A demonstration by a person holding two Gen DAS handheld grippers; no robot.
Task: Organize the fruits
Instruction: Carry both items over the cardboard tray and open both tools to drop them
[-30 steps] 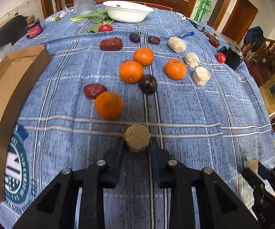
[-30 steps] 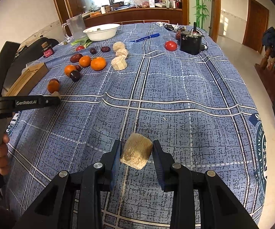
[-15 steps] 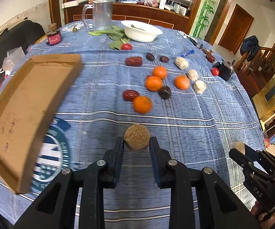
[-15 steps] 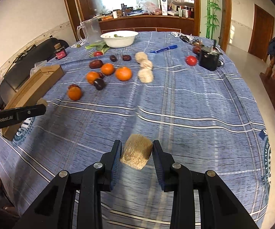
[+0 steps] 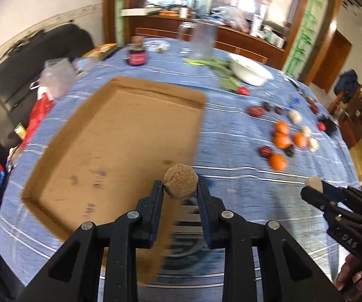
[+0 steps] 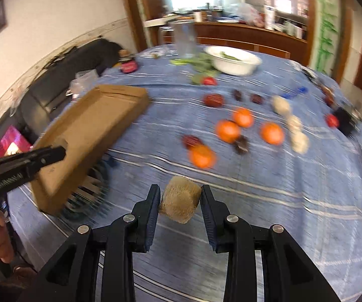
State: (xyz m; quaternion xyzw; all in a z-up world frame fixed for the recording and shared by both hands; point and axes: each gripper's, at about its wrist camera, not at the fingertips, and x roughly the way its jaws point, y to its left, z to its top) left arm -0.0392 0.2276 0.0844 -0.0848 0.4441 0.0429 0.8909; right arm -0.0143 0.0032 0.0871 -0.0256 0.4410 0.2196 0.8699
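My left gripper [image 5: 180, 188] is shut on a round tan fibrous fruit [image 5: 180, 181], held above the near right edge of a shallow cardboard tray [image 5: 120, 136]. My right gripper [image 6: 180, 200] is shut on a similar tan fibrous fruit [image 6: 179, 198] above the blue cloth. It shows at the right of the left wrist view [image 5: 313, 185]. The left gripper shows at the left of the right wrist view [image 6: 62, 148] over the tray [image 6: 92, 130]. Oranges [image 6: 227, 130], dark red dates [image 6: 213, 100] and pale tan fruits [image 6: 299, 141] lie loose on the cloth beyond.
A white bowl [image 6: 232, 60], a glass jug [image 6: 184, 41], green leaves [image 6: 201, 64] and a small red tomato [image 6: 209, 81] stand at the table's far side. A black box [image 6: 347, 123] is at the right. Bags and a dark sofa [image 5: 45, 47] lie left of the table.
Both grippers have swung left toward the cardboard tray with their fruits still held. The left one is now over the tray's near right edge. The loose fruit has shifted right in both views.
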